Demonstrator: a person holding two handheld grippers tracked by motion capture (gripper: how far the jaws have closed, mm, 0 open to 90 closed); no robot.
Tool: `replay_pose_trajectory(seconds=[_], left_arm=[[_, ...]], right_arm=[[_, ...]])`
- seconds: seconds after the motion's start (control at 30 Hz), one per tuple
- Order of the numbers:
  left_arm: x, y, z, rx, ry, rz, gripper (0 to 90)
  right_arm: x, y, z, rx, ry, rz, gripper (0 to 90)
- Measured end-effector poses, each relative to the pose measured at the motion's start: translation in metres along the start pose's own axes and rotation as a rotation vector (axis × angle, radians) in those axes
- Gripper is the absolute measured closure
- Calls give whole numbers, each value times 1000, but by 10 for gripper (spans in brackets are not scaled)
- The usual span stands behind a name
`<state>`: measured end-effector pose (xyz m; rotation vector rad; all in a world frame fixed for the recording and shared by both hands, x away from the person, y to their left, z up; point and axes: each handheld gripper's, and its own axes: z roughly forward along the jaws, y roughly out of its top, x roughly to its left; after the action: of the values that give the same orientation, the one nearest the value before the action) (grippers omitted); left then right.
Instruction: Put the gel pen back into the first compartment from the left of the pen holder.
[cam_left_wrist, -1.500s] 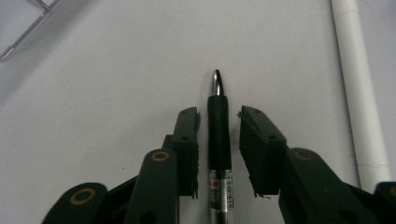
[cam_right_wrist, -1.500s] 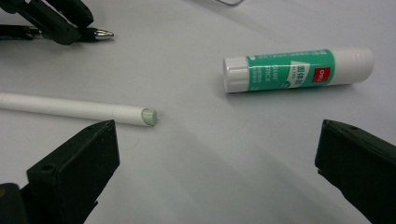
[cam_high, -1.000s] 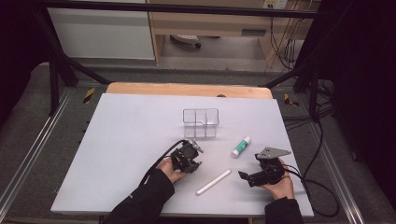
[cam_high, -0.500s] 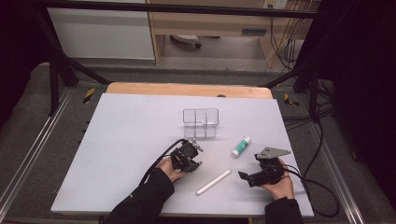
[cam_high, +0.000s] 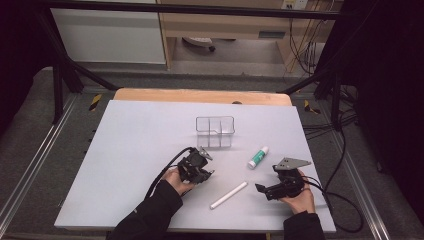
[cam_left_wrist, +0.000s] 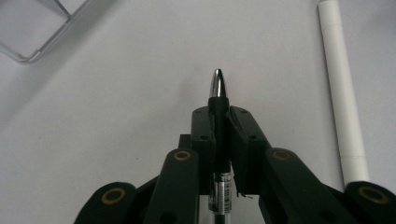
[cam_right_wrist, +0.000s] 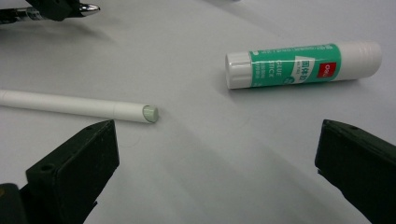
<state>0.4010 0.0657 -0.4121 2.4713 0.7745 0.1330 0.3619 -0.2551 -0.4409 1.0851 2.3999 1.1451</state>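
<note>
Pale grey tabletop (cam_high: 130, 165) lies bare leftward. Left gripper (cam_left_wrist: 219, 109) clamps a black silver-tipped pen (cam_left_wrist: 218, 100) beside a white pen (cam_high: 228, 195); right gripper (cam_right_wrist: 215, 154) gapes near a green-labelled "GLUE STICK" tube (cam_right_wrist: 303, 64).

A lab-like recording station: a white tabletop (cam_high: 140, 150) stands inside a black metal frame (cam_high: 60, 75), loose cables (cam_high: 340, 150) trail over the grey floor (cam_high: 30, 150), hazard-striped tape (cam_high: 95, 101) marks its corners, and plain cabinets (cam_high: 110, 35) stand behind.
</note>
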Motion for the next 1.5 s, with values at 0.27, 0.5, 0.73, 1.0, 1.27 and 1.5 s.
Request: replay_pose_trajectory(seconds=[0.27, 0.5, 0.73, 1.0, 1.27, 1.5], left_arm=[[4, -4, -14, -57, 2, -30, 801], [6, -6, -24, -93, 8, -45, 801], [5, -5, -35, -126, 17, -46, 801], [6, 0, -52, -175, 33, -45, 801], [9, 4, -63, -273, 60, -68, 801], [14, 11, -65, -336, 80, -90, 801]], right_arm=[[0, 0, 0, 2, 1, 1, 1], [0, 0, 0, 3, 2, 1, 1], [0, 0, 0, 4, 3, 1, 1], [0, 0, 0, 5, 2, 0, 1], [0, 0, 0, 4, 4, 2, 1], [-1, 0, -1, 5, 7, 3, 1]])
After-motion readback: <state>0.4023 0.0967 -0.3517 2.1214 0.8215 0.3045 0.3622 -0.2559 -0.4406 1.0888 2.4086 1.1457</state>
